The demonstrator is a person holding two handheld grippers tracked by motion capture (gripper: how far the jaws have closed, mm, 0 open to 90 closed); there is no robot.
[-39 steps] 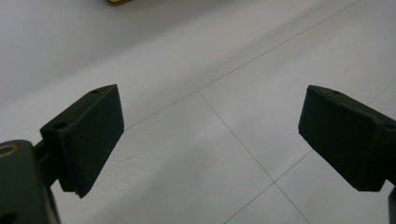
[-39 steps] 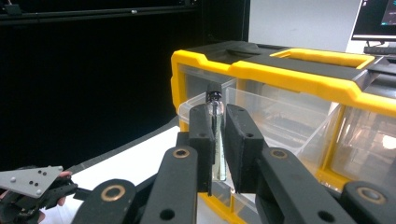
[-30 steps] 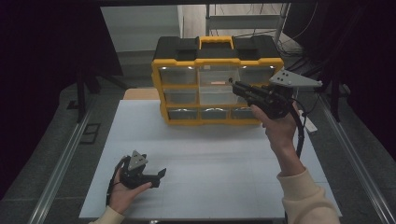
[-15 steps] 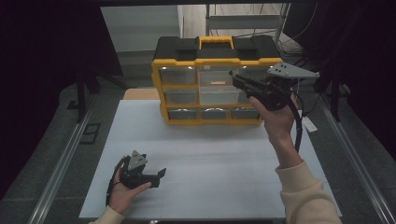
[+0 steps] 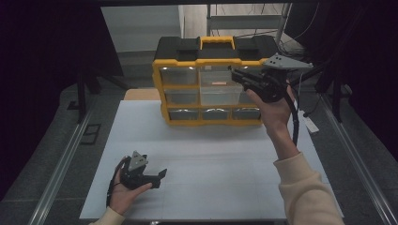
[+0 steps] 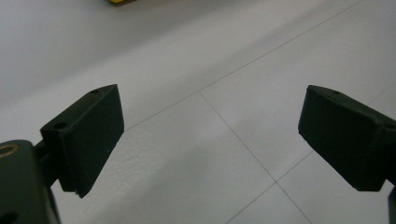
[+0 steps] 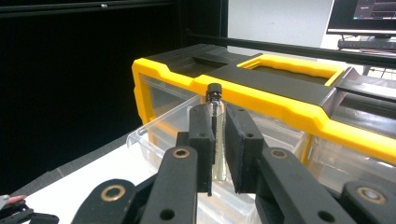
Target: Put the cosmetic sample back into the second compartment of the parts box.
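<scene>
My right gripper [image 7: 218,140] raised at yellow organizer [image 5: 209,84], jaws clamped on small glass vial [image 7: 216,135] above pulled-out clear drawer [image 7: 159,133]. My left gripper [image 5: 159,174] low over white worktop [image 5: 211,159], jaws spread wide, holding nothing.

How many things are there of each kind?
Yellow and black drawer box: 1
Clear drawer pulled out: 1
Small glass vial with a black cap: 1
Hand-held tools: 2, left tool, right tool
Total: 5

The person is wearing cream sleeves [image 5: 305,192], while black grippers [image 5: 162,174] are showing brass-ringed pivots, grey three-cornered plates [image 5: 287,62] and trailing black cables [image 5: 295,124].
</scene>
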